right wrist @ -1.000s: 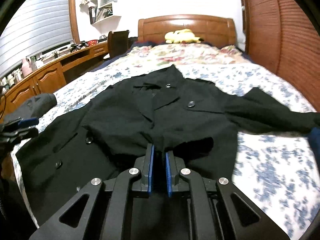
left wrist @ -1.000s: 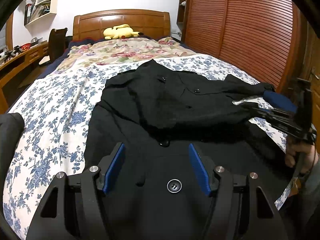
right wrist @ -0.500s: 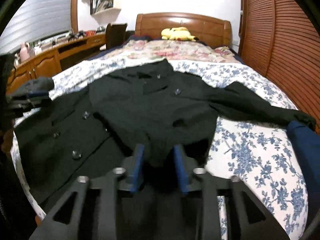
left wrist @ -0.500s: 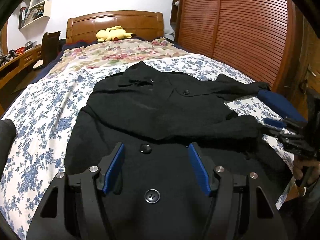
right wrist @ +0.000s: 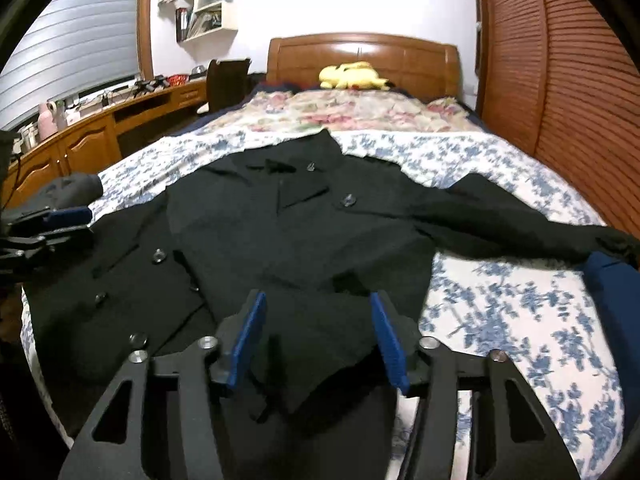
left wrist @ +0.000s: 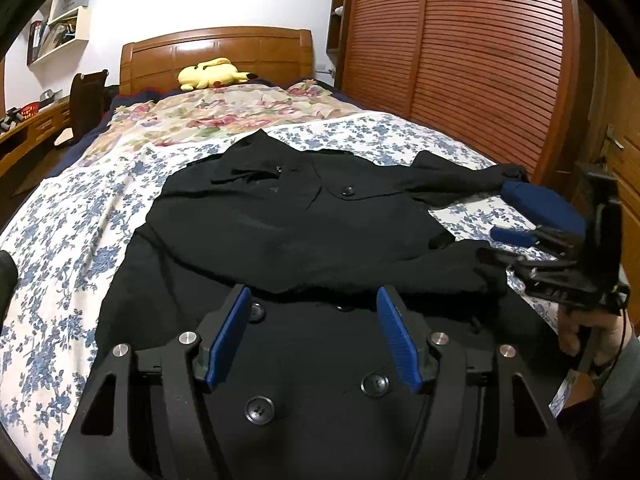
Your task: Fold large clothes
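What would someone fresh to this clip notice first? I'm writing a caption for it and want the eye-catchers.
A large black coat lies spread over the blue-flowered bedspread, one sleeve thrown out toward the slatted wooden wardrobe. Up by the wooden headboard a yellow plush toy stands out. In the foreground the right gripper hangs over the coat's near edge, its blue-padded jaws opening and not pressing the cloth.

A yellow plush toy (left wrist: 212, 74) lies against the wooden headboard (left wrist: 216, 54), beside a slatted wardrobe (left wrist: 460, 60).
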A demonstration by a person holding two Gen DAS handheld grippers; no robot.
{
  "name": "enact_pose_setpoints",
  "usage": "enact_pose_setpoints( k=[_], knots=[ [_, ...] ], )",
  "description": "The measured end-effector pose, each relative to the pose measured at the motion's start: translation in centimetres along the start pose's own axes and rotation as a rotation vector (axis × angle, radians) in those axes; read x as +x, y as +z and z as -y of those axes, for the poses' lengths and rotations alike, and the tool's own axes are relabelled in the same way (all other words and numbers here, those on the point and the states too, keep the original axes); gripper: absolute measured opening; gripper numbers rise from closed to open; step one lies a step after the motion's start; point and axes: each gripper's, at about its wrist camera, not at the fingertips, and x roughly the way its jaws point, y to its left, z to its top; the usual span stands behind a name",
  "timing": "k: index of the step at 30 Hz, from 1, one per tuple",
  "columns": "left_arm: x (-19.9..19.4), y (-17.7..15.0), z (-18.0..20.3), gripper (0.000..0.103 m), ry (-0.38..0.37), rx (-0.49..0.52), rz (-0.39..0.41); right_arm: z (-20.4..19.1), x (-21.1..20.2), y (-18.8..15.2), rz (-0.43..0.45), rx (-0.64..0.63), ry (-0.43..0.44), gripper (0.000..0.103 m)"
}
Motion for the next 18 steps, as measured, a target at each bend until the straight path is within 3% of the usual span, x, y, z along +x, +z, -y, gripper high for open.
enact_pose_setpoints(
  k=[8,11,16,18],
  knots=[
    [0.4,0.1,0.8,0.066,-0.012,0.011,-0.007,0.3,2.6,-1.9,-0.184,0.003,0.078,0.052],
    [0.5,0.2,0.9,0.066,-0.015,0.009,-0.006,0.0,3.4,-2.9,-0.243,-0.015,0.076,0.041],
    [0.8,0.3,1.4,0.066,-0.018,0.013,-0.004,-0.9,3.1,-3.0,-0.242,-0.057,0.073,0.011],
    [0.9,0.3,1.5,0.066,-0.020,0.015,-0.007,-1.2,2.8,-3.0,-0.233,-0.074,0.062,0.008]
  ],
)
